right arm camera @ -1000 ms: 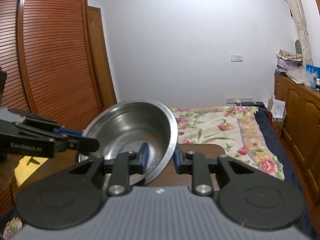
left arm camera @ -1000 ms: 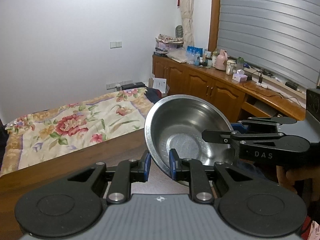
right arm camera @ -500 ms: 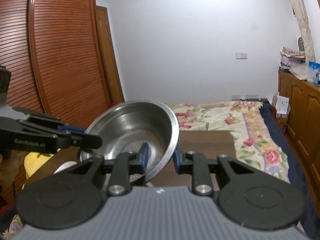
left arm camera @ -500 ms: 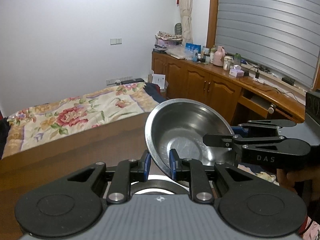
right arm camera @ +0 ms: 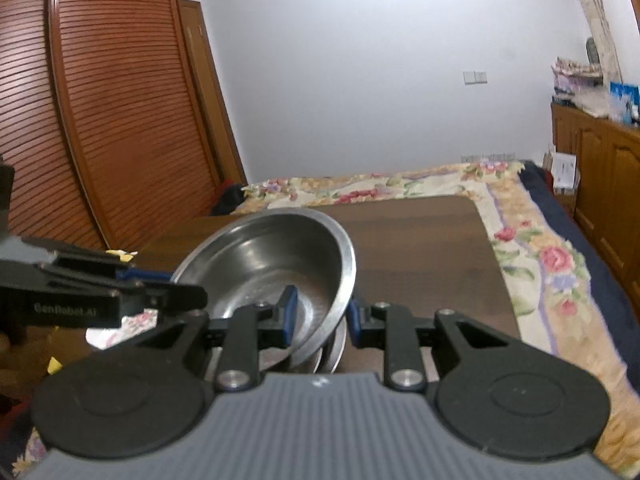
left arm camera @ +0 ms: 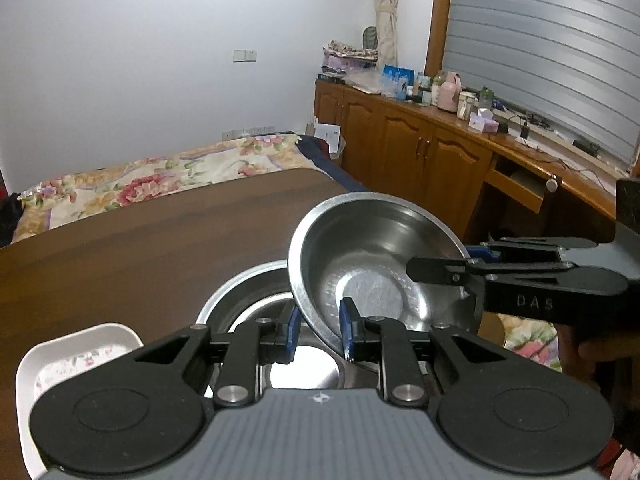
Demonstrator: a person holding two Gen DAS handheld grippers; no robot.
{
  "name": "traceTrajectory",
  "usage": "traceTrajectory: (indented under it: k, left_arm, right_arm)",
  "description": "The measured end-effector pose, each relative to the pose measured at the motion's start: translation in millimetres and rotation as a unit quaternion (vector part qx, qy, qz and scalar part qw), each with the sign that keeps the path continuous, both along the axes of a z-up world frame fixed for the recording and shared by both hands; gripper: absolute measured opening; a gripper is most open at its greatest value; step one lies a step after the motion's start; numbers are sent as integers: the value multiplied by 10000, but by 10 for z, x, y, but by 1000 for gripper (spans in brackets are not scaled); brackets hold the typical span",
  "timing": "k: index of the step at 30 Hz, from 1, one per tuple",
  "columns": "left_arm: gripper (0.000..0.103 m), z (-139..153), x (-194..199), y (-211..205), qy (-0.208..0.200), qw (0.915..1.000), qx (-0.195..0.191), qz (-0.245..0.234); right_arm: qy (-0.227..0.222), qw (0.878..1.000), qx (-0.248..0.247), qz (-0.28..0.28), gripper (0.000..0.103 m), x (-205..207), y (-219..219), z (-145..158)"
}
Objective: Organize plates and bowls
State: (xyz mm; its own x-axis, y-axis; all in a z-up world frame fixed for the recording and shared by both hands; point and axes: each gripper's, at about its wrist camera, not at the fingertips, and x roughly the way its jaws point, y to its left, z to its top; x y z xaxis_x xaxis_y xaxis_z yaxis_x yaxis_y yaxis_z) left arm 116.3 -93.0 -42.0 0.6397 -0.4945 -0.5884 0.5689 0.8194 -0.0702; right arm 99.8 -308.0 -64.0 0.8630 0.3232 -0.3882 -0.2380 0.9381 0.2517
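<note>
On the tabletop point(left arm camera: 160, 240), far left in the left wrist view, sits a white dish point(left arm camera: 80, 354) with a floral print inside, partly hidden behind the gripper body. Just right of it there's a steel bowl point(left arm camera: 240, 284) resting on the wood, another steel piece showing inside it lower down.

Above that bowl hangs a second steel bowl, call it the held bowl point(left arm camera: 372, 264), tilted so its open side faces the camera. The left gripper point(left arm camera: 319, 330) has its blue-padded fingers point(left arm camera: 346, 334) pinched on the near-left rim, closed down to a narrow gap with one pad inside and one outside the wall. Coming in from the right, the right gripper point(left arm camera: 472, 264) clamps the opposite rim the same way, and a bit of the person's hand point(left arm camera: 592, 344) shows behind it.

Right wrist view, same deal: left gripper point(right arm camera: 168, 284) on the left rim, held bowl point(right arm camera: 272, 264) in the middle, right gripper point(right arm camera: 322, 316) nipping the near-right rim. The held bowl's lower edge looks very close to the bowl point(right arm camera: 336, 346) beneath, can't tell if they touch. A floral bed point(right arm camera: 540, 248) lies beyond the tabletop point(right arm camera: 420, 248).
</note>
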Motion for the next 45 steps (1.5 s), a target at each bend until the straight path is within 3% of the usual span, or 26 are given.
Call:
traceTrajectory:
  k: [17, 22, 30, 45]
  left_arm:
    - [23, -227, -32, 79, 24, 9993, 216, 308]
    - [24, -277, 14, 93, 36, 9989, 269, 387]
    - [24, -379, 95, 105, 163, 9987, 205, 445]
    - [23, -458, 107, 96, 132, 9981, 273, 528]
  right_arm:
    - [-125, 9998, 45, 123, 27, 13, 194, -160]
    - [-173, 9998, 39, 97, 16, 55, 217, -187]
    - [-273, 9996, 86, -13, 11, 119, 245, -241]
    - [-220, 9976, -656, -38, 10, 183, 395, -285]
